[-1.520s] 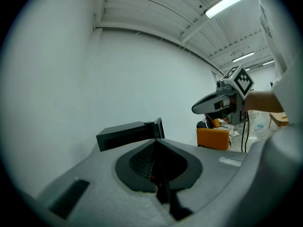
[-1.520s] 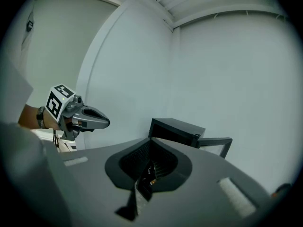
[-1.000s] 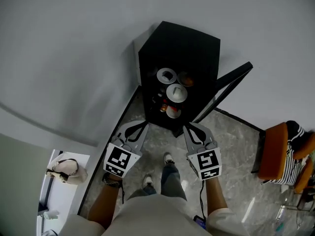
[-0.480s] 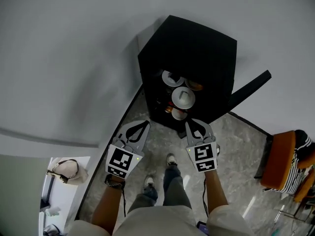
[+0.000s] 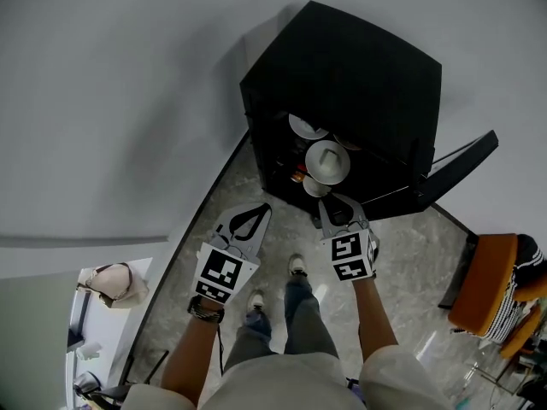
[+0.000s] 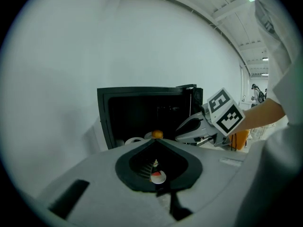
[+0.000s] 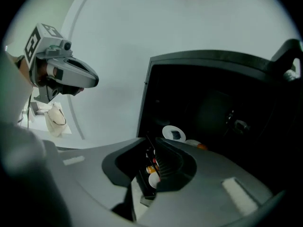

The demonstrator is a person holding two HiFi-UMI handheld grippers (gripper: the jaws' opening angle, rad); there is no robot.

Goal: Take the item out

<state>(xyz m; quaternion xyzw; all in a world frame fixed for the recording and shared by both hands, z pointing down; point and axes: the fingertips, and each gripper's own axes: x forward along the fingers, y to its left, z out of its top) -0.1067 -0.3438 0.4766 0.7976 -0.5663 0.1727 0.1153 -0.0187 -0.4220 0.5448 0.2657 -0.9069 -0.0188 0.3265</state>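
A black cabinet (image 5: 359, 75) stands on the floor against the wall with its door (image 5: 457, 162) swung open to the right. On its shelves sit white round dishes (image 5: 328, 161), a white lid (image 7: 174, 134), an orange (image 6: 157, 135) and small bottles (image 7: 151, 163). My right gripper (image 5: 335, 198) is at the cabinet's lower front edge. Its jaws have just been opening and stand slightly apart with nothing between them. My left gripper (image 5: 263, 207) hangs left of the opening, over the floor, shut and holding nothing. Its tips (image 6: 156, 142) meet in front of the orange.
The person's feet (image 5: 295, 267) stand on the grey marble floor just before the cabinet. An orange chair (image 5: 487, 280) is at the right. A white bag (image 5: 111, 284) lies beyond the wall edge at the left. The pale wall runs behind the cabinet.
Both grippers have come down and forward toward the cabinet's open front. The right one now reaches its lower edge. The cabinet has shifted up and right in the head view.
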